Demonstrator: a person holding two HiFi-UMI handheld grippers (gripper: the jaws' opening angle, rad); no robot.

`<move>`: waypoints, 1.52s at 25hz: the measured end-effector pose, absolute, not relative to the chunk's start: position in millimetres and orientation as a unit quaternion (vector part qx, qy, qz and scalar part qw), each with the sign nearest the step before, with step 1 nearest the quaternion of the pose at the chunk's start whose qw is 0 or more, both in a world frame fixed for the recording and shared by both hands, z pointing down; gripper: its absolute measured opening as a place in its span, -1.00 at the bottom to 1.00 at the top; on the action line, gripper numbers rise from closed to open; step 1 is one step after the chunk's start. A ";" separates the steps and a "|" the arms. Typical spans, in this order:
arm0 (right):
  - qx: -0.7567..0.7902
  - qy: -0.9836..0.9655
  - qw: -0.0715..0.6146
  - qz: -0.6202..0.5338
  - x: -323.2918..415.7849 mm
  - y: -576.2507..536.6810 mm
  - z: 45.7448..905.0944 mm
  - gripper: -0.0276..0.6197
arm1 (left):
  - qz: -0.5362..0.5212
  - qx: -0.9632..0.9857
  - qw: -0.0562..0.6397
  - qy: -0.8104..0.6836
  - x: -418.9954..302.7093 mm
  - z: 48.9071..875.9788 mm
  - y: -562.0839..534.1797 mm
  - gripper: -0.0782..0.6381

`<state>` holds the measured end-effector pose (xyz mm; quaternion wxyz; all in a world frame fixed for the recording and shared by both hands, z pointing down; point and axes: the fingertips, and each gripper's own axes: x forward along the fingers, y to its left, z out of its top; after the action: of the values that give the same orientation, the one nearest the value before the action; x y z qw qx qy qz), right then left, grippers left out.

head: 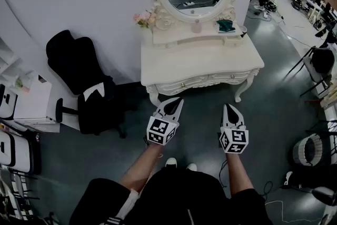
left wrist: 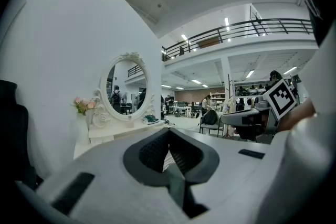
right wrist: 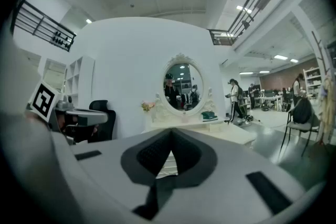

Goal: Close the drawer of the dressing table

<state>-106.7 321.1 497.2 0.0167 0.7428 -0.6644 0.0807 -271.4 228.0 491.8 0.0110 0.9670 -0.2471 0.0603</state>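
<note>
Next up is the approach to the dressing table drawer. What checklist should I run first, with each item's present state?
1. Left gripper empty, jaws together: ok.
2. Right gripper empty, jaws together: ok.
3. Both grippers aimed at the dressing table and not touching it: ok.
4. Drawer standing out from the front and needing a push: cannot tell from this angle.
5. Black chair stands to the left, away from the table's front: ok.
</note>
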 end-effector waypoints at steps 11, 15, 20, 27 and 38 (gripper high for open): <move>0.734 -0.672 0.028 0.087 -93.3 337.8 509.9 -0.91 | 0.061 0.964 0.016 -0.259 -255.6 497.0 240.5 -0.77; 0.730 -0.676 0.033 0.094 -85.9 345.4 517.8 -0.91 | 0.060 0.963 0.018 -0.262 -249.6 500.0 245.7 -0.77; 0.730 -0.676 0.027 0.101 -72.9 341.9 520.8 -0.91 | 0.058 0.963 0.018 -0.262 -237.7 500.8 239.8 -0.77; 0.736 -0.668 0.024 0.105 -49.4 303.5 528.2 -0.91 | 0.060 0.965 0.020 -0.253 -212.4 512.8 200.3 -0.77; 0.751 -0.649 0.032 0.117 20.1 184.1 536.5 -0.91 | 0.057 0.972 0.032 -0.226 -129.5 522.4 70.4 -0.77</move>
<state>20.1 184.1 536.5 0.0323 0.7509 -0.6492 0.1169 -129.5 70.4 522.4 0.0318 0.9719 -0.2262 0.0572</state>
